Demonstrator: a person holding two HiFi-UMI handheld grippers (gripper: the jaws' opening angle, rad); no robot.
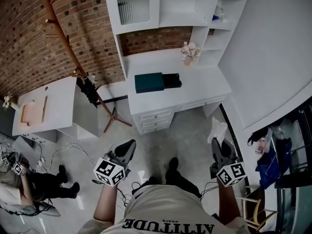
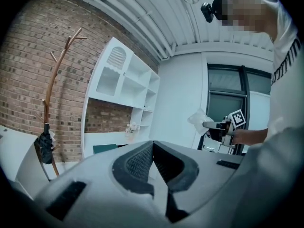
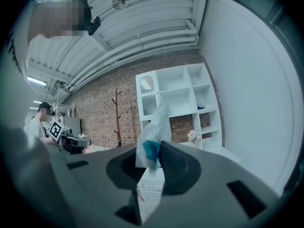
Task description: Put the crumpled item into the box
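Note:
A dark green box (image 1: 148, 82) with a black part beside it lies on the white desk (image 1: 204, 84) ahead of me; in the left gripper view the box (image 2: 105, 148) shows under the shelves. My right gripper (image 1: 215, 141) is held over the floor, well short of the desk, shut on the crumpled white item (image 1: 218, 129). In the right gripper view the crumpled item (image 3: 153, 127), white with a blue patch, sticks up from between the pads of the right gripper (image 3: 154, 151). My left gripper (image 1: 130, 144) is shut and holds nothing; its pads meet at the tip (image 2: 152, 146).
A wooden coat rack (image 1: 80, 72) with a dark umbrella stands left of the desk. A flower vase (image 1: 188, 52) sits at the desk's back. A smaller white table (image 1: 46, 108) is at left, and a seated person (image 1: 29, 186) with cables on the floor nearby.

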